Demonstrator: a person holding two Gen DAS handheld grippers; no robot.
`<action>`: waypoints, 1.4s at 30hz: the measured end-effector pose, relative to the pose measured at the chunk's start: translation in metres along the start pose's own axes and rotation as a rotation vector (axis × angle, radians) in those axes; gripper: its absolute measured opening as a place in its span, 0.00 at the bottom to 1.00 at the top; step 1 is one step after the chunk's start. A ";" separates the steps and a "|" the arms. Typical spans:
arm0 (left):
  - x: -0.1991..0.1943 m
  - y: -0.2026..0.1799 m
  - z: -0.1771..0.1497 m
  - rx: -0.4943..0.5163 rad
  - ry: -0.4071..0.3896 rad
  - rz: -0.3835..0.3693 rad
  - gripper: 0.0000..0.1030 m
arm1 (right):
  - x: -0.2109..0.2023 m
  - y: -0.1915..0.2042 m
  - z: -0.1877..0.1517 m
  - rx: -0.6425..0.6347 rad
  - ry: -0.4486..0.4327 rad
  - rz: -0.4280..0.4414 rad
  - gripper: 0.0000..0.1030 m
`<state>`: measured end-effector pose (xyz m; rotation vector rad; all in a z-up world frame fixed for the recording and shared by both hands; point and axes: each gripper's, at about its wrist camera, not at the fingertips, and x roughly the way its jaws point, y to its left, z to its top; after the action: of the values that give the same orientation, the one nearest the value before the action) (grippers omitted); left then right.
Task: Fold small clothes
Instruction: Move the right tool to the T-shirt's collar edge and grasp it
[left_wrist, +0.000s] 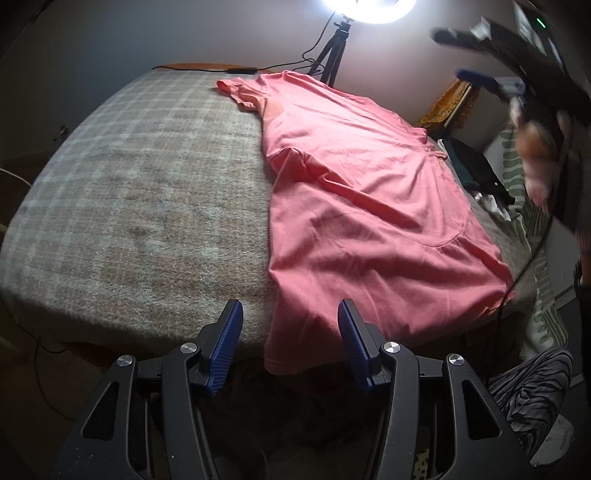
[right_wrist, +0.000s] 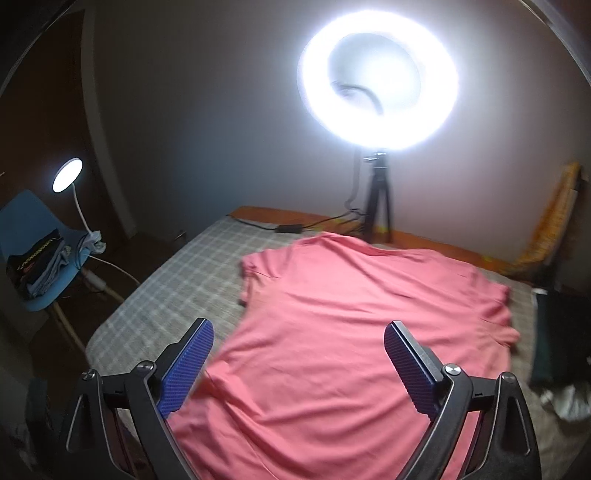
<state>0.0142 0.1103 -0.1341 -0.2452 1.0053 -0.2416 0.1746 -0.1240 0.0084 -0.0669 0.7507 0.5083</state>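
A plaid grey blanket (left_wrist: 129, 192) covers the bed, and on its right part a pink T-shirt (left_wrist: 362, 206) lies spread flat, 1 sleeve reaching far-left and its near hem hanging over the bed's near edge.

The left gripper (left_wrist: 290, 332) hovers at that near edge with its 2 blue pads parted; the shirt's near-left hem corner lies in the gap between them, and neither pad presses on the cloth. The right gripper (right_wrist: 299, 363) is spread wide over the shirt's near part, its pads apart with nothing pinched; cloth fills the space beyond them.

The left wrist view alone shows the right gripper (left_wrist: 480, 55) from outside, blurred at the upper right, with the hand (left_wrist: 539, 158) that carries it, and dark clothes (left_wrist: 476, 170) beside the shirt's right edge.

The right wrist view alone shows the whole ring light (right_wrist: 376, 86) on its tripod (right_wrist: 376, 199) past the far edge, and at far left a blue chair (right_wrist: 37, 254) with a small lit lamp (right_wrist: 67, 174).
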 end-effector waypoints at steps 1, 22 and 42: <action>0.002 0.002 0.000 -0.002 0.002 -0.002 0.46 | 0.010 0.003 0.007 0.004 0.012 0.010 0.90; 0.023 0.022 0.000 -0.026 0.042 -0.088 0.42 | 0.246 0.083 0.079 0.024 0.308 0.027 0.75; 0.026 0.023 0.006 -0.041 0.054 -0.146 0.42 | 0.361 0.097 0.065 -0.070 0.430 -0.133 0.63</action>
<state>0.0343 0.1249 -0.1594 -0.3516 1.0476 -0.3624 0.3933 0.1275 -0.1734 -0.2963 1.1400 0.3956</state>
